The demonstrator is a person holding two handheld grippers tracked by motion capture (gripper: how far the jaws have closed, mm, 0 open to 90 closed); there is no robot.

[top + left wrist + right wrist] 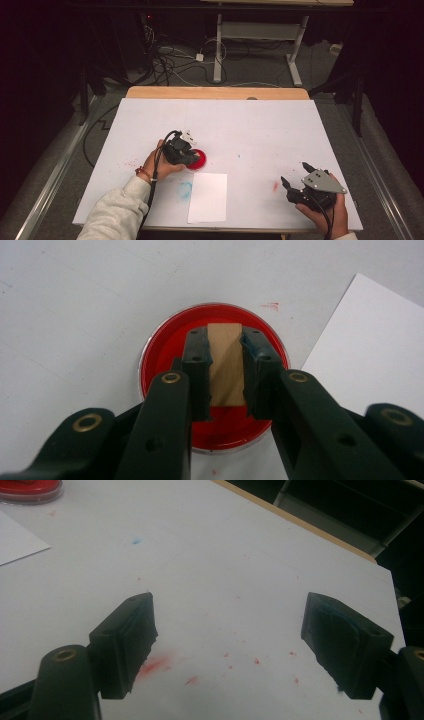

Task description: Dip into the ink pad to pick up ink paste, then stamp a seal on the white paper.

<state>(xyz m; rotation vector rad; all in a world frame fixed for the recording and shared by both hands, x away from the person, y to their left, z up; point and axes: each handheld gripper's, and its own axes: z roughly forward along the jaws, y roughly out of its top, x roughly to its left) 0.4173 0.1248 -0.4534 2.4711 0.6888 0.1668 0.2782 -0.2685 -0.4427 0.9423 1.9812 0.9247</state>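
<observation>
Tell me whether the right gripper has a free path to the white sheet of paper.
Probably yes. The right gripper sits open over bare table, and nothing lies between it and the white paper; the left gripper is busy farther back at the red dish.

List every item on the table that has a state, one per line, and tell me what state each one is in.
Left tongs: shut on the wooden block.
Wooden block: clamped, held over the red dish.
Red dish: uncovered, holding red paint.
Right tongs: open, nothing between them.
White paper: flat on the table, unmarked.
Table cover: flecked with red and blue paint.
</observation>
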